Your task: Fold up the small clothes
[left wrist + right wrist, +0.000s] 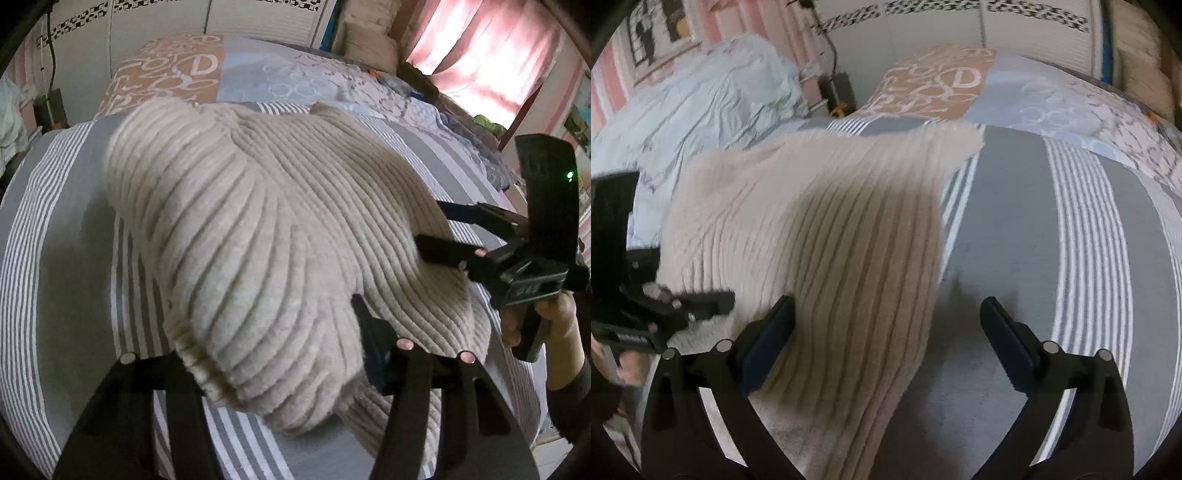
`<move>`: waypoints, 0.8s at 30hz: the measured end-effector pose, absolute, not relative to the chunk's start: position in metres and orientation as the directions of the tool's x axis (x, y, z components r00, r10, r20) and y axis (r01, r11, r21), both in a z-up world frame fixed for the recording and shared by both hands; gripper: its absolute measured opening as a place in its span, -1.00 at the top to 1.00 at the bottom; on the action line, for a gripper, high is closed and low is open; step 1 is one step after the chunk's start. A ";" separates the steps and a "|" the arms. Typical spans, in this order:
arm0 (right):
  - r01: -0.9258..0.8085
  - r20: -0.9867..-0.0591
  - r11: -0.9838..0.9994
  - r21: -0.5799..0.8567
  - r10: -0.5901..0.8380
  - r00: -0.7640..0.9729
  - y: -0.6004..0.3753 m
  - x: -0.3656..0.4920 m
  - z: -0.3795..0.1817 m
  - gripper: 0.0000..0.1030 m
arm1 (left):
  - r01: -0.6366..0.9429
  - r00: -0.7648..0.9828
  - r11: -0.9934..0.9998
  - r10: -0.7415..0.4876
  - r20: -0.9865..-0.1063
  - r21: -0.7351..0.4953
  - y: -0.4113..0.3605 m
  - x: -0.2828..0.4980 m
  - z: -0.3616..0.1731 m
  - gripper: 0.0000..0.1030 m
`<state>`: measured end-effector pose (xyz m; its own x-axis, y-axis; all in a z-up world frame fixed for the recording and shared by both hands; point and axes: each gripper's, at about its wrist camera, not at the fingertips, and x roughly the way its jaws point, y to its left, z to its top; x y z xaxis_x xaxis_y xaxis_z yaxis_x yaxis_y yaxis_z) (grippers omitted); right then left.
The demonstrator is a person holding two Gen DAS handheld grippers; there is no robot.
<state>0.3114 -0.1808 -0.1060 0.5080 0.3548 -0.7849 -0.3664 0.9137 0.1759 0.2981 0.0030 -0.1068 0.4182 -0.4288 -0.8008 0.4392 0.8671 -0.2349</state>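
Observation:
A beige ribbed knit garment (258,221) is lifted off the grey striped bedcover (55,221) and blurred by motion. It drapes over my left gripper (295,325), which is closed on a thick bunch of it. Only the right finger (373,332) shows; the left one is hidden under the knit. My right gripper (428,225) stands open at the garment's right edge, held by a hand (554,314). In the right wrist view the garment (812,229) hangs across the space between the right gripper's (888,317) spread fingers, nearer the left one. The left gripper (713,299) grips the garment's left side.
The striped bedcover (1052,240) stretches bare to the right. A patterned quilt (229,81) lies at the far end. Crumpled pale blue bedding (701,103) lies to the left, white wardrobe doors (166,37) stand behind, and a pink curtain (491,55) hangs at the right.

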 end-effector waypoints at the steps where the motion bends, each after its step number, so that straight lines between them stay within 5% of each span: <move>1: -0.377 -0.791 0.911 0.167 0.352 0.500 -0.178 0.311 -0.107 -0.85 | 0.440 0.417 0.867 -0.429 -0.801 -0.235 0.003 0.298 -0.107 -0.13; 4: -0.428 -0.801 0.894 0.133 0.351 0.485 -0.165 0.302 -0.111 -0.52 | 0.442 0.415 0.866 -0.428 -0.803 -0.234 0.002 0.300 -0.106 -0.13; 13: -0.557 -0.795 0.830 -0.044 0.308 0.522 -0.145 0.281 -0.104 -0.05 | 0.468 0.431 0.865 -0.404 -0.807 -0.183 -0.004 0.298 -0.106 -0.07; 24: -0.517 -0.726 0.854 -0.056 0.320 0.608 -0.154 0.267 -0.102 0.14 | 0.454 0.438 0.872 -0.396 -0.807 -0.182 -0.008 0.297 -0.099 0.17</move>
<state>0.2665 -0.1536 -0.1022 0.6081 0.3204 -0.7264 -0.5173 0.8540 -0.0563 0.2974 -0.0078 -0.0995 0.4378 -0.3962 -0.8071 0.4544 0.8721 -0.1817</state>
